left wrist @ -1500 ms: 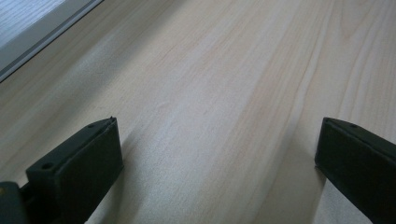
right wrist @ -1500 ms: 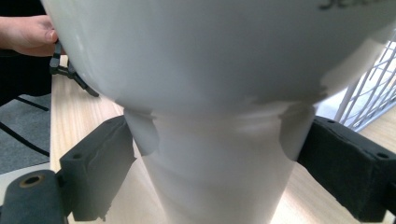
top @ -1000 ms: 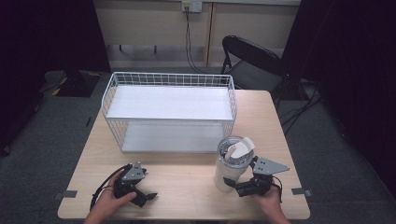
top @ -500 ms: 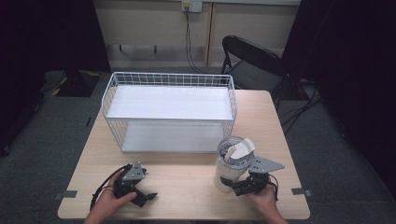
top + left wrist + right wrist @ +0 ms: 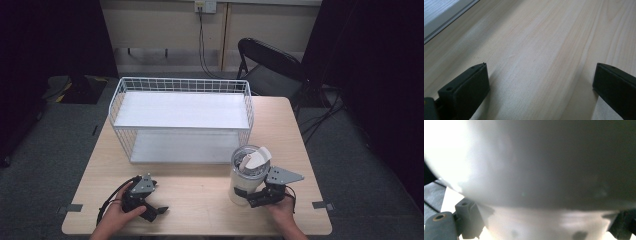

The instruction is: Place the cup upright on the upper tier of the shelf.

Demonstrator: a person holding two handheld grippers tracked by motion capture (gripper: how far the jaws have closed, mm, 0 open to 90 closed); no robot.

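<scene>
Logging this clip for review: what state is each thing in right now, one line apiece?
Tumbler: upright on the table, lid flap raised.
Wire basket: upright, nothing inside.
Left hand-held gripper: open, holding nothing, low over bare table.
Right hand-held gripper: jaws on either side of the tumbler's base; whether shut on it is unclear.
Folding chair: unfolded, unoccupied.

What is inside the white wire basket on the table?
The wire basket holds a white shelf board and a white floor panel below. Nothing else shows; the board covers the back of the lower level.
</scene>
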